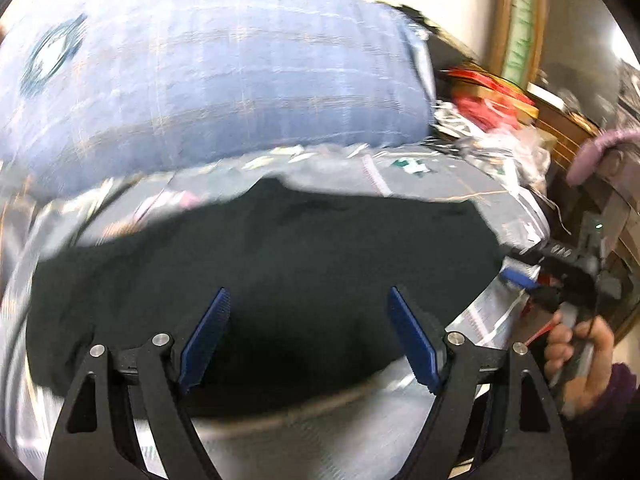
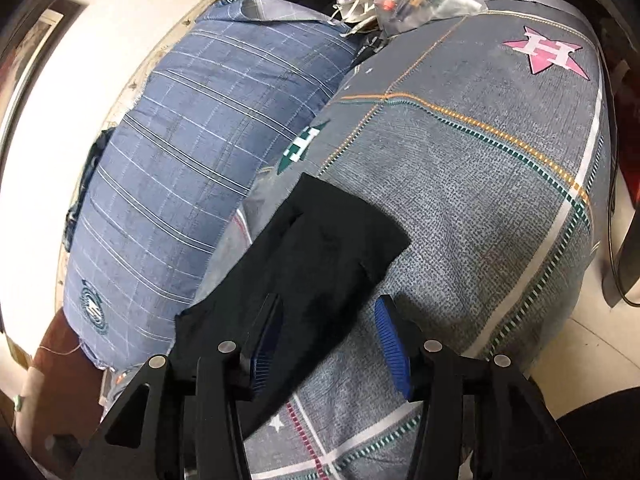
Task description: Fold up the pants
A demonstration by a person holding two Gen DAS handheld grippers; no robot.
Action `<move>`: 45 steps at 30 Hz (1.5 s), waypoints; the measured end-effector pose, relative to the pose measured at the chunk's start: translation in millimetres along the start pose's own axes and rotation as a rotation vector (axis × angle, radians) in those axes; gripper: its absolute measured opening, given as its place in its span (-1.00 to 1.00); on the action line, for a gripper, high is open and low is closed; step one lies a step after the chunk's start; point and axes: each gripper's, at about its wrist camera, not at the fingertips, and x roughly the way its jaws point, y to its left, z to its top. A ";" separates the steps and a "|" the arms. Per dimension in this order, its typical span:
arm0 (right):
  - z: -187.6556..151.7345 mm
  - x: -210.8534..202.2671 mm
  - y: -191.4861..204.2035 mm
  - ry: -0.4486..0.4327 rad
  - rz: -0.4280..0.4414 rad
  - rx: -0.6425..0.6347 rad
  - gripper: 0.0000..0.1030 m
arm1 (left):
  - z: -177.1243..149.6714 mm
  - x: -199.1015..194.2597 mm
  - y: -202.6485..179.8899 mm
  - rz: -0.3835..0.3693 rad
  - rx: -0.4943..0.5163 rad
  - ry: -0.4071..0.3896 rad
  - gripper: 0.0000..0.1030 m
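Left wrist view: the left gripper (image 1: 308, 336) hangs spread and empty over the dark pants (image 1: 280, 248) ahead of its fingers (blurred), so a hasty grab could bunch them. Right wrist view: the right gripper (image 2: 328, 344) stands parted, the folded pants (image 2: 316, 256) lying loose between its fingers on the bedsheet (image 2: 480, 208); a snagging pad might drag the fold open.

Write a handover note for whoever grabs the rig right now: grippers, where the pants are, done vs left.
Left gripper: open, nothing between the pads, hanging over the pants.
Right gripper: open; pants lie between its fingers, pads not pressing.
Pants: dark, lying in a folded strip on the grey patterned bedsheet, beside the blue plaid pillow.
Done: at least one fold appears made, pants released.
Left: probably a final fold and smoothing; the fold count can't be told from here.
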 end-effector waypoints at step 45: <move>9.6 15.9 74.3 -0.091 0.097 -0.374 -0.72 | 161.8 164.6 -144.4 -0.360 0.207 0.429 0.57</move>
